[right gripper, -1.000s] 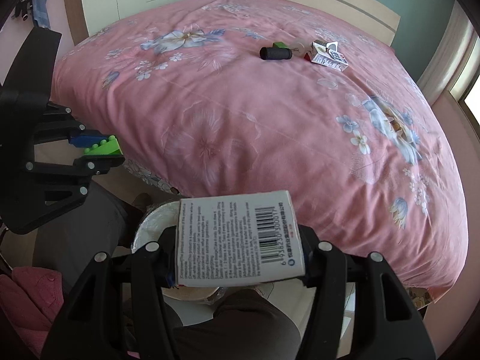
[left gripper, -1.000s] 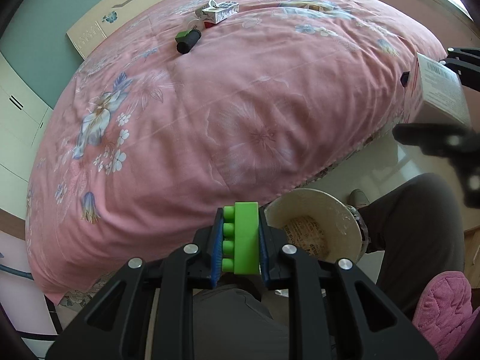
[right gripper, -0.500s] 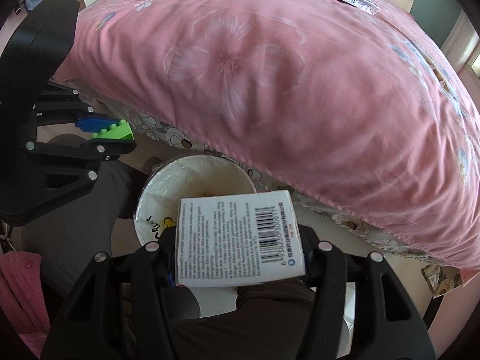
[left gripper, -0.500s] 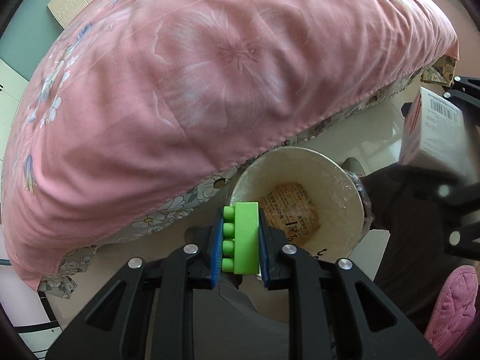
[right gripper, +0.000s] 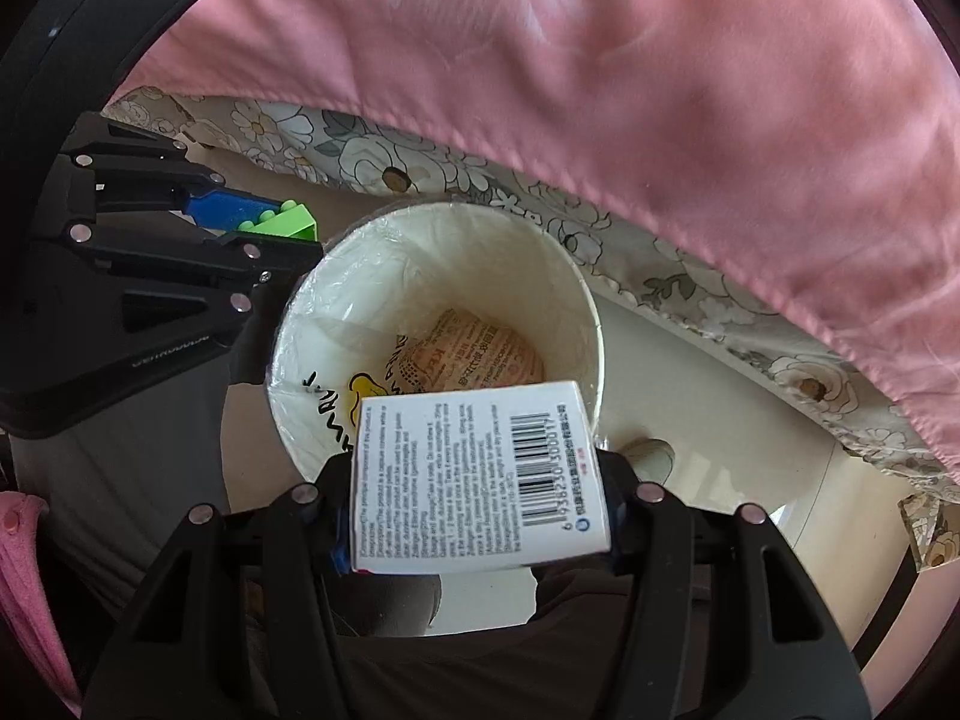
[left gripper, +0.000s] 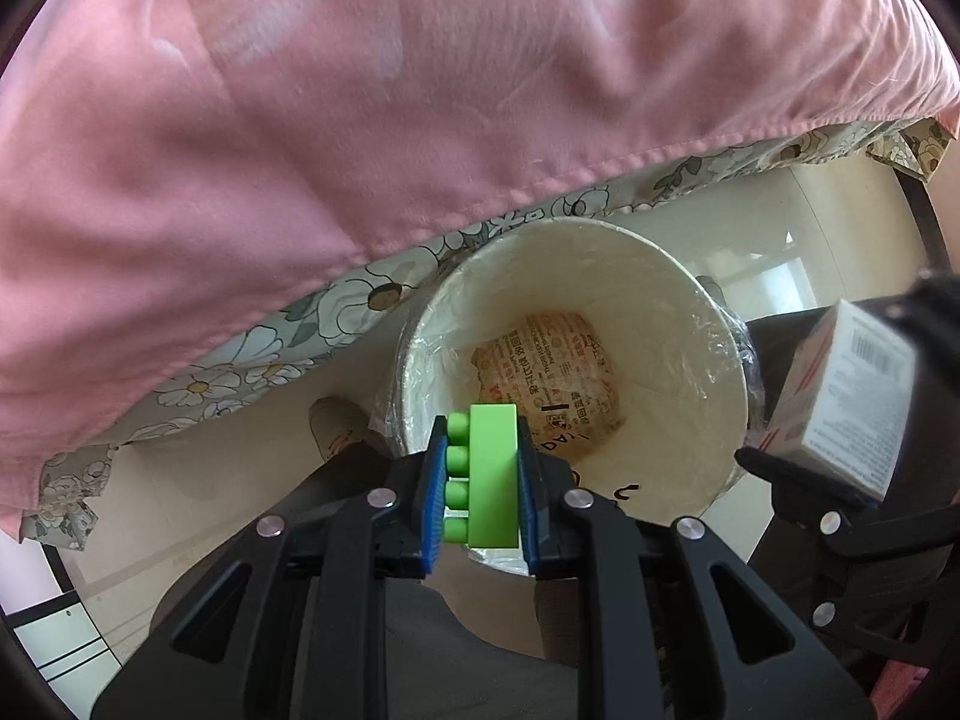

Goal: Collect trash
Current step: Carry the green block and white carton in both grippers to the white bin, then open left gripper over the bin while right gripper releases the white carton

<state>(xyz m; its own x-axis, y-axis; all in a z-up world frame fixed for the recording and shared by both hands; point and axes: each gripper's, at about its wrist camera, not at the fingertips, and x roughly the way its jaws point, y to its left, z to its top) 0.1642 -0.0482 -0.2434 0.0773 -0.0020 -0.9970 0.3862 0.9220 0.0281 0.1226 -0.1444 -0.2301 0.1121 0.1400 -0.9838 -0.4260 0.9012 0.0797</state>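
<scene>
My left gripper (left gripper: 479, 480) is shut on a green toy brick (left gripper: 489, 477), held just over the near rim of a white lined bin (left gripper: 690, 324). In the right wrist view the same brick (right gripper: 287, 223) shows at the bin's left rim. My right gripper (right gripper: 480, 486) is shut on a white carton with a barcode (right gripper: 480, 483), hanging over the near edge of the bin (right gripper: 336, 276). The carton (left gripper: 840, 408) also appears at the right of the left wrist view. A crumpled printed wrapper (left gripper: 549, 378) lies at the bin's bottom.
The pink bed cover (left gripper: 360, 120) and its floral valance (right gripper: 660, 276) overhang the pale floor (left gripper: 810, 216) just behind the bin. A person's dark trousers (right gripper: 450, 660) and a pink slipper (right gripper: 24, 570) are below the grippers.
Both grippers have dropped from above the bed down to the bin beside it, still holding the brick and the carton. The bin now fills the middle of both views.
</scene>
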